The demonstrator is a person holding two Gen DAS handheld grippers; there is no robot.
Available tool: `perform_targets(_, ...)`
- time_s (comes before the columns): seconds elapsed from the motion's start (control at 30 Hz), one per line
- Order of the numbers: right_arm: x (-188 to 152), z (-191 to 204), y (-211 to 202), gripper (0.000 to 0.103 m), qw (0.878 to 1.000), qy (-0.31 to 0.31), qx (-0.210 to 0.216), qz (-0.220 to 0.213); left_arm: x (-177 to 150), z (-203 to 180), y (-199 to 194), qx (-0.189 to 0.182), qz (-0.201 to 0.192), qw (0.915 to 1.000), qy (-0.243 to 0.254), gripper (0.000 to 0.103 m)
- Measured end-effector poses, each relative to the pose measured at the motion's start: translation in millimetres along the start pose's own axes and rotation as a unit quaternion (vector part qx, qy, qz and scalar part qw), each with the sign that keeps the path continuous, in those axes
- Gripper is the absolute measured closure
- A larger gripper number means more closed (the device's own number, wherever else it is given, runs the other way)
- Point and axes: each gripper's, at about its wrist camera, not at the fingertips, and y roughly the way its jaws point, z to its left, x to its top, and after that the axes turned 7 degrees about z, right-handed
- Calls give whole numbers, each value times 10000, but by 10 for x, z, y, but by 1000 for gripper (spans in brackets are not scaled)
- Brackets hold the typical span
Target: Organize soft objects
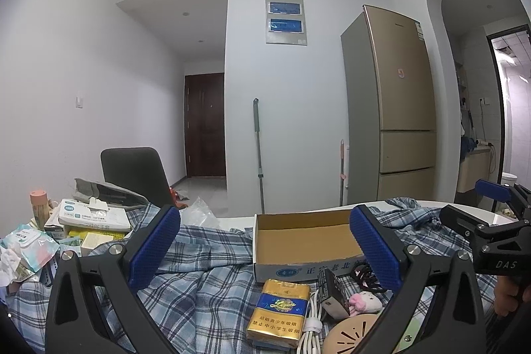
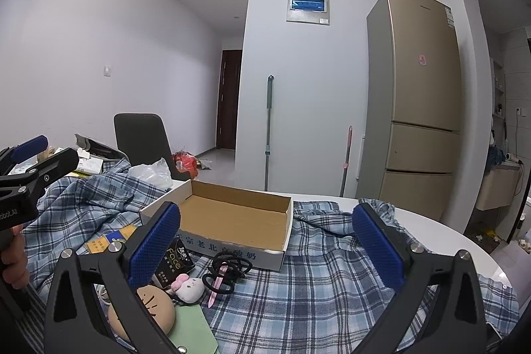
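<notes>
An empty cardboard box [image 1: 305,238] [image 2: 235,219] stands on a blue plaid cloth [image 1: 199,281] [image 2: 315,281]. In front of it lie a small pink-and-white plush toy [image 1: 364,302] [image 2: 189,285], a round tan cushion-like thing [image 1: 351,334] [image 2: 156,307], black hair ties [image 2: 229,267] and a pink clip [image 2: 217,284]. My left gripper [image 1: 265,247] is open and empty above the cloth, short of the box. My right gripper [image 2: 265,244] is open and empty, over the box's near edge. Each gripper shows at the edge of the other's view.
A gold cigarette pack [image 1: 280,311], a white cable [image 1: 310,330], a dark packet [image 2: 174,259] and a green pouch [image 2: 195,329] lie near the toys. Tissue packs and boxes [image 1: 89,216] pile at the left. A grey chair [image 2: 142,138] stands behind the white table [image 2: 431,228].
</notes>
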Motion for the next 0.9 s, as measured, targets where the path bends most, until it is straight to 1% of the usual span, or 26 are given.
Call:
perform_targets(0.2,4,9,12,0,10000,-30,5,38,4,-39,33,33,100,9999,56,0)
perform_targets(0.4,12,32,16,0,10000,-57,1,49,-9,22,105,-12,196,9998,-55,0)
perform_targets(0.63,7,48,30,0,10000,-74,44,45,-28,35,118,-37,135,9999,-33,0)
perform_targets(0.77,-2,24,65,0,9999,-14,33,112,-49,48,134,101,139,9998,-76,0)
perform_targets(0.83,-5,9,77,0,9999,30,8,135,-59,47,160,67,197,9998,-75,0)
perform_targets(0.9,-8,18,85,0,9999,23,-43,156,-69,42,201,-69,297,9995,-57,0)
